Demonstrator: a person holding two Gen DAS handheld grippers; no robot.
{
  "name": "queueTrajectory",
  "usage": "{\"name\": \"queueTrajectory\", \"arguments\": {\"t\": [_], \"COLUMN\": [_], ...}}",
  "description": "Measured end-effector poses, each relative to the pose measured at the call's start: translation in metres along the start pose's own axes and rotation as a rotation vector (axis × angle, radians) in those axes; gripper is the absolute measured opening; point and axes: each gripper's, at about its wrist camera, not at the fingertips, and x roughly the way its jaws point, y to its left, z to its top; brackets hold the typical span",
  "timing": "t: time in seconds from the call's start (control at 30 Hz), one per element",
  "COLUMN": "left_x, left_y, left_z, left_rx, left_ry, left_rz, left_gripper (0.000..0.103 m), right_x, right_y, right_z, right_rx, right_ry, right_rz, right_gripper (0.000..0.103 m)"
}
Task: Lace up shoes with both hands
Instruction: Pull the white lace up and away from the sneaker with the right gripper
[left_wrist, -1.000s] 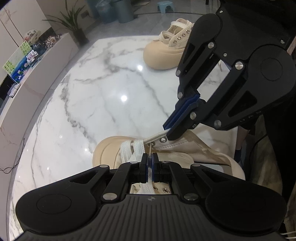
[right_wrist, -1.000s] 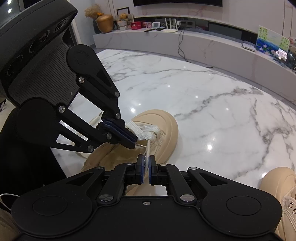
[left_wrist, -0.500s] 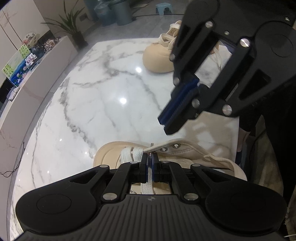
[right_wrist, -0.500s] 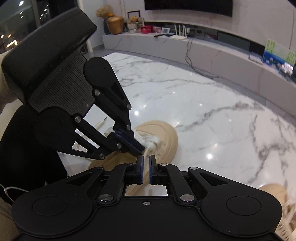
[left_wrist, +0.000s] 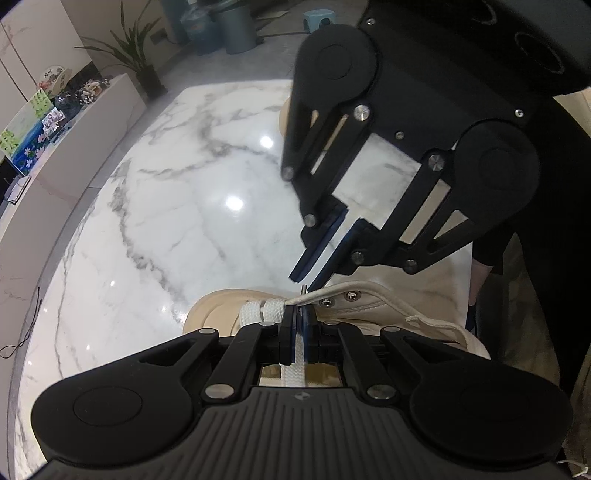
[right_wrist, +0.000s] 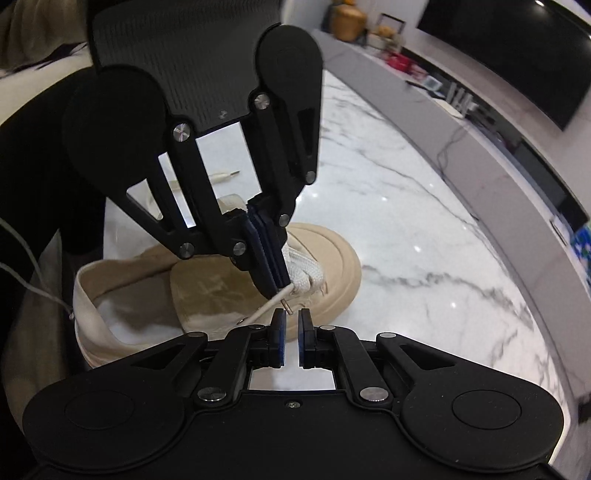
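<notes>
A beige shoe (left_wrist: 218, 308) (right_wrist: 332, 254) lies on the white marble table (left_wrist: 177, 221), toe pointing away from the person. My left gripper (left_wrist: 300, 321) (right_wrist: 277, 290) is shut on the white lace (left_wrist: 273, 307) (right_wrist: 306, 275) over the front eyelets. A thin lace end with a metal tip (right_wrist: 285, 304) sticks out just past the left gripper's fingertips. My right gripper (right_wrist: 291, 318) (left_wrist: 305, 282) is open with a narrow gap. It faces the left gripper, and the metal tip sits just ahead of the gap, not clamped.
The lace's other end (right_wrist: 225, 176) lies on the table behind the shoe. A second beige shoe (left_wrist: 283, 116) is mostly hidden behind the right gripper. A low white counter (left_wrist: 74, 122) runs past the table's far edge. A person's dark sleeve (left_wrist: 554, 206) is at the right.
My right gripper let go of the lace, lifted away, swung round to face the left gripper and came back to the metal tip, jaws wider. The left gripper kept its hold.
</notes>
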Motion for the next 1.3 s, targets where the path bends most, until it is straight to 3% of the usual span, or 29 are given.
{"name": "queueTrajectory", "arguments": {"t": [0.2, 0.53, 0.73, 1.0, 1.3], "left_x": [-0.001, -0.019, -0.041, -0.044, -0.05], "left_y": [0.0, -0.004, -0.022, -0.042, -0.046], "left_z": [-0.001, -0.007, -0.02, -0.031, -0.049], "left_rx": [0.001, -0.007, -0.034, -0.069, -0.132], "left_ry": [-0.001, -0.012, -0.027, -0.007, 0.015], "left_rz": [0.001, 0.028, 0.032, 0.052, 0.11], "left_gripper": [0.002, 0.005, 0.005, 0.005, 0.005], "right_x": [0.009, 0.009, -0.007, -0.054, -0.124], "right_y": [0.003, 0.006, 0.002, 0.003, 0.005], "right_z": [0.003, 0.008, 0.005, -0.01, -0.054], "right_rx": [-0.116, -0.075, -0.03, 0.042, 0.151], "right_ry": [0.011, 0.037, 0.088, 0.162, 0.317], "right_rz": [0.025, 0.011, -0.052, -0.162, -0.361], "right_gripper": [0.004, 0.0, 0.0, 0.0, 0.0]}}
